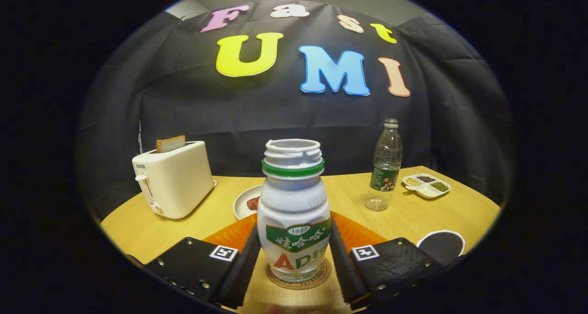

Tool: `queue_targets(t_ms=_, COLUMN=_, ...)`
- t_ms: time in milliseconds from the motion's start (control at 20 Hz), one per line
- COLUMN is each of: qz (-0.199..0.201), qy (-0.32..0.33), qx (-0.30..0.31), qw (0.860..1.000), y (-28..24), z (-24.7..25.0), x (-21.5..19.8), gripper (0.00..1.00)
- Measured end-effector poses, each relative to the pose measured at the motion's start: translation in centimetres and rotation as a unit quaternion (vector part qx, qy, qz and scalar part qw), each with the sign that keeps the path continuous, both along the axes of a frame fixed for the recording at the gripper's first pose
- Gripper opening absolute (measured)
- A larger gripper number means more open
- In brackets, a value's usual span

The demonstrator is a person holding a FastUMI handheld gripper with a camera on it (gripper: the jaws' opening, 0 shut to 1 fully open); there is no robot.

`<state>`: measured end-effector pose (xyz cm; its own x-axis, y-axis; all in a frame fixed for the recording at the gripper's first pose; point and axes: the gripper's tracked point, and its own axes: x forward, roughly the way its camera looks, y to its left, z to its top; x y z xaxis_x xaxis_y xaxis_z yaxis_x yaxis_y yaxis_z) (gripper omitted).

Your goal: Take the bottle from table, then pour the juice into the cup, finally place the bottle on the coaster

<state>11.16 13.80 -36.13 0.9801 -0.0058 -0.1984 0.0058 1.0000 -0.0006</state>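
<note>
The gripper (294, 259) has both fingers pressed against the sides of the uncapped white drink bottle (294, 213), which stands upright on the round coaster (298, 277). The cup (442, 246) sits just right of the fingers on the wooden table (459, 208). Beyond stand a toaster (172, 178) and a clear plastic bottle (385, 167).

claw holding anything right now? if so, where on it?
Yes: the claw is shut on the white bottle, its fingers pressing the lower body at the label's sides. The bottle stands on the coaster.

White bottle (293, 213), green band; cream toaster (174, 178); orange mat (358, 233)
</note>
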Motion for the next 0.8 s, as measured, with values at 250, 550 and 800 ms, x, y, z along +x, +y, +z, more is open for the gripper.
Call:
queue_targets(t_ms=250, qz=0.008, qy=-0.038, qx=-0.002, qw=0.999, y=-0.1, z=5.4, x=-0.8, gripper=0.98)
queue_targets(t_ms=550, qz=0.02, qy=-0.112, qx=0.001, qw=0.994, y=-0.2, z=19.6, x=-3.2, gripper=0.98)
queue_targets(t_ms=800, qz=0.037, qy=-0.119, qx=-0.019, qw=0.992, y=-1.4, z=28.6, x=-6.0, gripper=0.98)
